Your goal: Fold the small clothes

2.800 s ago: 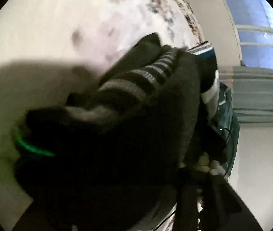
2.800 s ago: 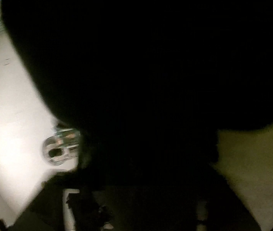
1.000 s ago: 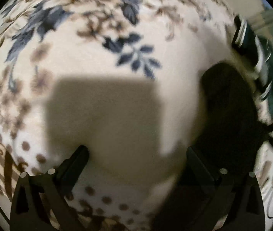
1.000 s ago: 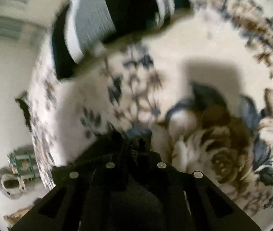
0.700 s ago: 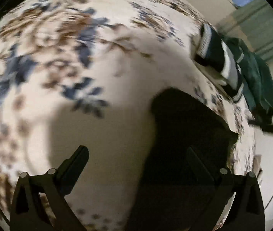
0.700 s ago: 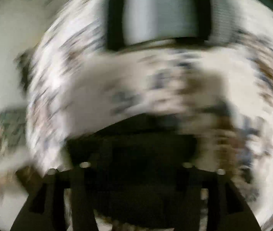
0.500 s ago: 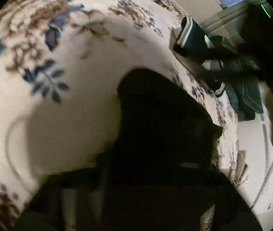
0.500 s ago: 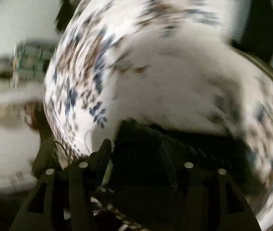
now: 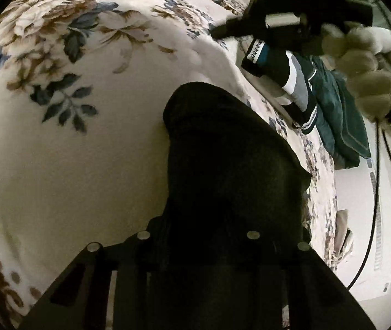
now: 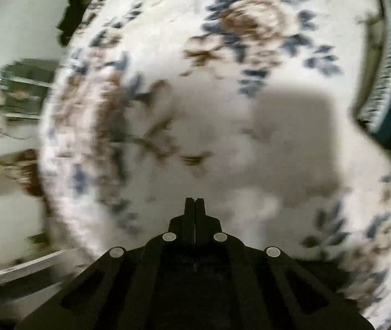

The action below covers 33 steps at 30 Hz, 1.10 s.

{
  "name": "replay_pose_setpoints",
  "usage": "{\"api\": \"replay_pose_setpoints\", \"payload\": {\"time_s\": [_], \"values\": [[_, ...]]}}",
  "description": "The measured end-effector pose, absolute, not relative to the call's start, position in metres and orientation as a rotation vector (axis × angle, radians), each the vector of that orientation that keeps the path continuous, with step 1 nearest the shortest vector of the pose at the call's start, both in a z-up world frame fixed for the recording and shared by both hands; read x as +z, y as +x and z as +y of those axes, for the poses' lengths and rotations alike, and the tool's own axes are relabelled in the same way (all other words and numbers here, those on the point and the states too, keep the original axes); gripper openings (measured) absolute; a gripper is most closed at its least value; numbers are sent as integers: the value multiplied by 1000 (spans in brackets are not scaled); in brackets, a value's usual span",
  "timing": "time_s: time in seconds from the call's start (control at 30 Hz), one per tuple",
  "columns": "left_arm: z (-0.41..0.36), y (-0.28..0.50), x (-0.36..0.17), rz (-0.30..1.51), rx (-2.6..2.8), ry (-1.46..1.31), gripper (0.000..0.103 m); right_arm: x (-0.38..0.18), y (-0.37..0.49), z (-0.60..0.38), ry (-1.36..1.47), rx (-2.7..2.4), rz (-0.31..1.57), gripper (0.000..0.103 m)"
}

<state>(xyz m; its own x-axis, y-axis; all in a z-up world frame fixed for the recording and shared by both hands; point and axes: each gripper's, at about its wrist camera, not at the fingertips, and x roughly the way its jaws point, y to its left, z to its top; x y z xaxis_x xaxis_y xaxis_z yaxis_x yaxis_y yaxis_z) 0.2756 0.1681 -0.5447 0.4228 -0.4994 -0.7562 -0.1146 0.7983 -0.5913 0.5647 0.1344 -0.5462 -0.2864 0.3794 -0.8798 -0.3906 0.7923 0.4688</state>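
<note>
The left gripper has just been closing on a black garment, whose dark cloth sits between its fingers (their tips are buried in it) and spreads over the floral bed. The right gripper, with a hand around its handle, has just snapped fully together with nothing in it, above bare bedspread. Near the bed's far edge lie a striped folded garment and, just beyond it, a dark green one.
</note>
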Motion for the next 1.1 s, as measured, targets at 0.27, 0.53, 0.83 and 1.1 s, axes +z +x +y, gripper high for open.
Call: {"api": "replay_pose_setpoints", "payload": {"time_s": [0.27, 0.53, 0.83, 1.1], "values": [[165, 278, -545, 1137, -276, -609, 28, -587, 494, 191, -559, 816, 1778, 6], [160, 273, -545, 1140, -288, -613, 27, -608, 544, 139, -125, 530, 1821, 3], [197, 308, -541, 1151, -268, -780, 54, -546, 553, 40, 263, 546, 1735, 58], [185, 386, -561, 1169, -315, -809, 46, -519, 491, -162, 540, 251, 1607, 59]]}}
